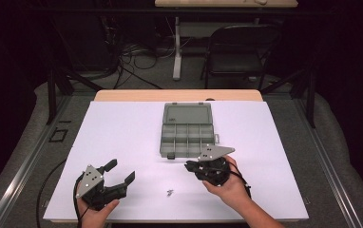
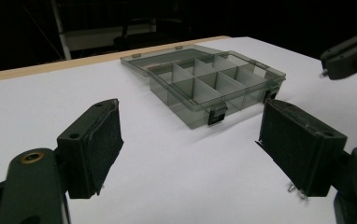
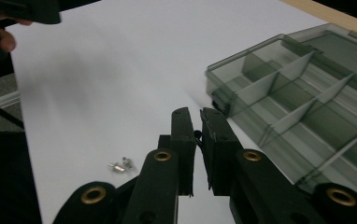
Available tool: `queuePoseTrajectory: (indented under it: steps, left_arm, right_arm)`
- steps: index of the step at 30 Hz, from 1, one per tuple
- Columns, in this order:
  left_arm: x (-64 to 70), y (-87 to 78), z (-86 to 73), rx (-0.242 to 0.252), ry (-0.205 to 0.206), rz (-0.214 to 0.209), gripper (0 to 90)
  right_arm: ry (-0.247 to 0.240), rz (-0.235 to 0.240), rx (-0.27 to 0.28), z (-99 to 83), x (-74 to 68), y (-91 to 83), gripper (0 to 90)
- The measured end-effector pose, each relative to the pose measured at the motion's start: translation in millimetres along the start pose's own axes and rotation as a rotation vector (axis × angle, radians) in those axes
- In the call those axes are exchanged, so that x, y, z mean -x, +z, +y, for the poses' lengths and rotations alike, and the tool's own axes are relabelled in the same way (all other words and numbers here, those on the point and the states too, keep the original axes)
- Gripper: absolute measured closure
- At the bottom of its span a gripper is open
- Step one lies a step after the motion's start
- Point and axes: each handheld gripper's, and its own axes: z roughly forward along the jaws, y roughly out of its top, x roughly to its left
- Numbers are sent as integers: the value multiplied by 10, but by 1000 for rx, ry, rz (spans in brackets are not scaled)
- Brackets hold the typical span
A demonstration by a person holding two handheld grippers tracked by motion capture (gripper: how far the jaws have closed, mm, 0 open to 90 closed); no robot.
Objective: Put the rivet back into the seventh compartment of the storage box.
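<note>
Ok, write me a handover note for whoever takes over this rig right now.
Left gripper: open, holding nothing, low over the white table sheet.
Right gripper: jaws nearly together with a thin gap, nothing visible between them.
Translucent grey plastic compartment box: lid open, compartments look empty.
Small silver metal parts: loose on the sheet between the grippers.
Done: box opened. Left: probably getting the parts into the box.

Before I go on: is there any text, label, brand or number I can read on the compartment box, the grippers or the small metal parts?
None: no readable text, label, brand or number.
Compartment box: smoky clear plastic, lid open, no print or sticker visible.
Left gripper and right gripper: black jaws and grey plates with plain holes, no markings.
Small metal parts on the white table: too small to show any stamp.
</note>
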Motion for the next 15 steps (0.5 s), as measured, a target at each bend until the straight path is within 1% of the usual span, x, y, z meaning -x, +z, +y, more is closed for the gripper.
queuePoseTrajectory:
  steps: [4,5,6,7,9,15]
  left_arm:
    - [2,2,0,-1,1,-2,208]
    - [1,3,0,-2,1,-2,208]
    - [1,4,0,-1,0,-4,208]
    - [1,4,0,-1,0,-3,208]
    - [0,4,0,-2,0,-4,208]
    - [0,4,-1,-3,0,-4,208]
  right_arm:
    - [20,-44,1,38,167,-6,834]
    - [38,-61,-3,55,246,-9,834]
    - [42,-71,3,61,282,-1,833]
    - [42,-71,3,61,282,-1,833]
    - [52,-91,0,80,355,8,833]
    - [65,-126,-8,120,501,63,834]
